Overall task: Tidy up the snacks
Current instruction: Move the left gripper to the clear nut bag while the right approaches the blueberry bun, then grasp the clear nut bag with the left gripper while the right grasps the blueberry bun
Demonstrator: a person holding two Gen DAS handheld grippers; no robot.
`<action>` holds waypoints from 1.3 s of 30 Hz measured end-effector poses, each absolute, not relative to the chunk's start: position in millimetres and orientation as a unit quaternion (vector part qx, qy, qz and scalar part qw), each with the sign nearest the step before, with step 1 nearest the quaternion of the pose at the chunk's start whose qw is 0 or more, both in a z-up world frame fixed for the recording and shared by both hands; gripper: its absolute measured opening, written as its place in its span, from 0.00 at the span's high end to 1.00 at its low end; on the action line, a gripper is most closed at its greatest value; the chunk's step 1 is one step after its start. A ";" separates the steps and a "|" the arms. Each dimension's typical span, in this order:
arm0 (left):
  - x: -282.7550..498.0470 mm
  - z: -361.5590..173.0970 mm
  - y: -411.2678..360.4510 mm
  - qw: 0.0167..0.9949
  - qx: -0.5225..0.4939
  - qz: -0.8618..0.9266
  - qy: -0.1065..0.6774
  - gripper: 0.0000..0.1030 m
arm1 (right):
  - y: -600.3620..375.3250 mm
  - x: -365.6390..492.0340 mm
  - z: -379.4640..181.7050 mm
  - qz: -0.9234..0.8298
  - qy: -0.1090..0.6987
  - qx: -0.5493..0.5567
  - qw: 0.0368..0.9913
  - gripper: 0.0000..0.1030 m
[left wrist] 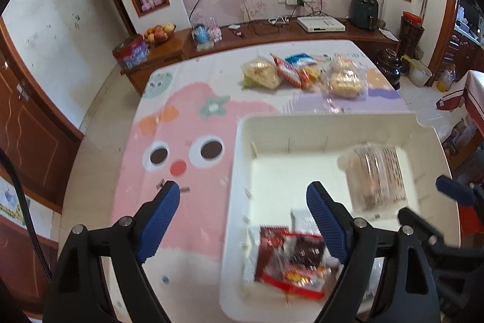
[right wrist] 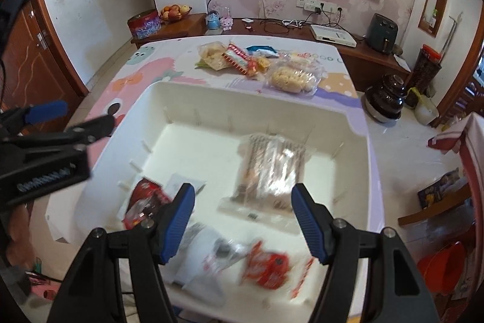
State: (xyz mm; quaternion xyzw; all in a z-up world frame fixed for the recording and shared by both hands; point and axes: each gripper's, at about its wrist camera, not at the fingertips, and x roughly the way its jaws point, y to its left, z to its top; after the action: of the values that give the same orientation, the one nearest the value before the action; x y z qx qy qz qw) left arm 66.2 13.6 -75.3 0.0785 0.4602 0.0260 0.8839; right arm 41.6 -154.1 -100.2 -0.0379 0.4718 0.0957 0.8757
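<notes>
We are holding the left gripper (left wrist: 242,220) and right gripper (right wrist: 242,221) low in frame over the white bin (right wrist: 139,108), jaws apart and gripping nothing. Packets are lying inside it, with the loose snacks (left wrist: 305,73) sitting beyond, upper centre.

smooth white plastic bin (right wrist: 357,123), glossy crinkly snack wrappers (right wrist: 272,171).

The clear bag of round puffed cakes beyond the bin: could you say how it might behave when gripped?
The clear bag looks thin and crinkled, so it would probably flop and slip. The pale cakes inside look airy, so likely light and crushable. It lies beside other packets, which a push might drag along.
</notes>
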 end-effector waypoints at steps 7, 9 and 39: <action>122.0 -56.6 5.3 0.880 0.116 -0.021 0.460 0.15 | -192.2 115.2 -71.7 0.088 0.481 -0.005 0.872 0.35; 145.7 -50.2 -3.9 0.878 0.136 -0.039 0.456 0.15 | -201.5 139.2 -61.3 0.079 0.474 -0.004 0.877 0.35; 302.0 -222.4 -87.8 0.683 0.117 -0.193 0.694 0.15 | -252.4 408.5 -188.1 0.082 0.617 0.154 0.768 0.35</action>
State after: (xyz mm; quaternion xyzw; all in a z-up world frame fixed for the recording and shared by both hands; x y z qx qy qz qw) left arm 302.0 -87.8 -222.4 0.1166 0.6943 -0.1929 0.6834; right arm 408.5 -252.4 -188.1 0.1540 0.6169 0.0816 0.7675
